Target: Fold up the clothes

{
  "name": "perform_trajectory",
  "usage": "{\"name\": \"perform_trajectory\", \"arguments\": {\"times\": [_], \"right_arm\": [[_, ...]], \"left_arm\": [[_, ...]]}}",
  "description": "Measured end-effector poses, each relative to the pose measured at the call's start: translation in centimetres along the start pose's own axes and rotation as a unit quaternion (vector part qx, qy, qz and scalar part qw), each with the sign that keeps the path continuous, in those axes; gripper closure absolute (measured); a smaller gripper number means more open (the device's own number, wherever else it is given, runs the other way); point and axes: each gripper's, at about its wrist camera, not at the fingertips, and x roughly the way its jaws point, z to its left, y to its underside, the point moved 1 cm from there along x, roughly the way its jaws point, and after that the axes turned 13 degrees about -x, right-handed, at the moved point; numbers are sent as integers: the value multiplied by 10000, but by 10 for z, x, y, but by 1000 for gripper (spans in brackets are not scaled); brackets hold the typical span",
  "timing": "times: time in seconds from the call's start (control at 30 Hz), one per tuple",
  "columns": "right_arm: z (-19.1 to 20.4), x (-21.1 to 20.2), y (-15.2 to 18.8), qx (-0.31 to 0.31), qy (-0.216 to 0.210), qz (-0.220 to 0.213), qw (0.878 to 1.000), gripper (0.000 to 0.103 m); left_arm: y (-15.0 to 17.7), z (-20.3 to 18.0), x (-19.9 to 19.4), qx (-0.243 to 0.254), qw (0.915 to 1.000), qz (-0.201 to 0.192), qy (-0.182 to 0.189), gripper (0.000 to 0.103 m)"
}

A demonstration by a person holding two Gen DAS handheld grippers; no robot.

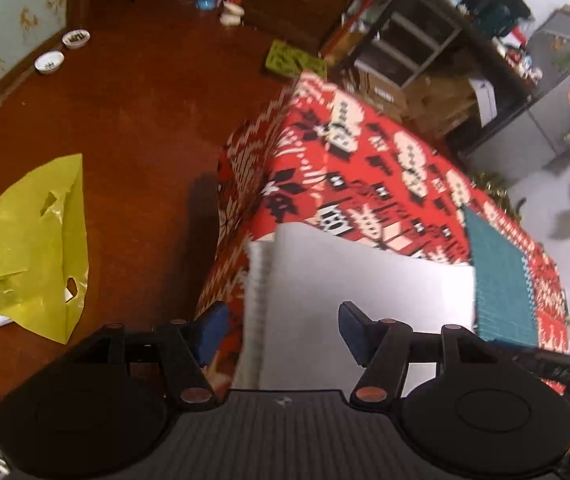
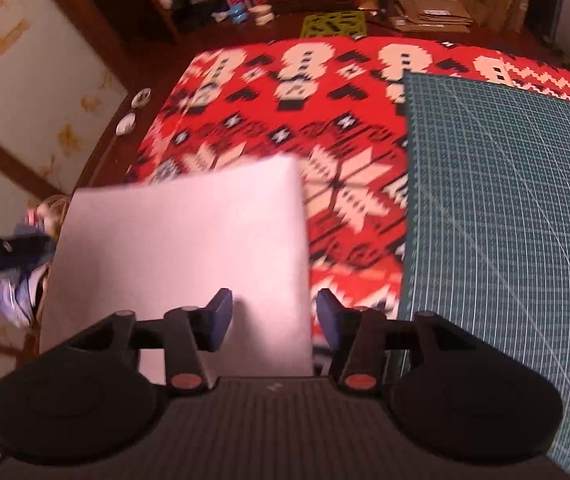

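A pale, flat folded garment [image 1: 365,292] lies on the table near its left corner, with a ribbed edge on its left side. In the right wrist view the same garment [image 2: 181,240] looks pinkish white and blurred. My left gripper [image 1: 281,322] hovers open over the garment's left edge, one finger off the cloth and one over it. My right gripper [image 2: 274,312] is open above the garment's right edge, which runs between the blue pads [image 2: 221,312] without touching them. Neither gripper holds anything.
A red patterned tablecloth [image 2: 269,120] covers the table, with a green cutting mat [image 2: 505,240] right of the garment. On the brown floor to the left are a yellow plastic bag [image 1: 33,248] and small bowls [image 1: 49,62]. Shelves and boxes stand behind the table.
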Motion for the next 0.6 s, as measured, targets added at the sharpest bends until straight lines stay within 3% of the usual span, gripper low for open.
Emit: {"name": "perform_trajectory", "arguments": {"times": [0.3, 0.6], "right_arm": [[-20, 48, -20, 230, -174, 128, 9995, 44], [-31, 67, -22, 637, -392, 196, 9970, 44]], "left_arm": [[-8, 1, 33, -127, 9992, 359, 149, 43], [-15, 5, 44, -346, 9980, 457, 266, 42]]}}
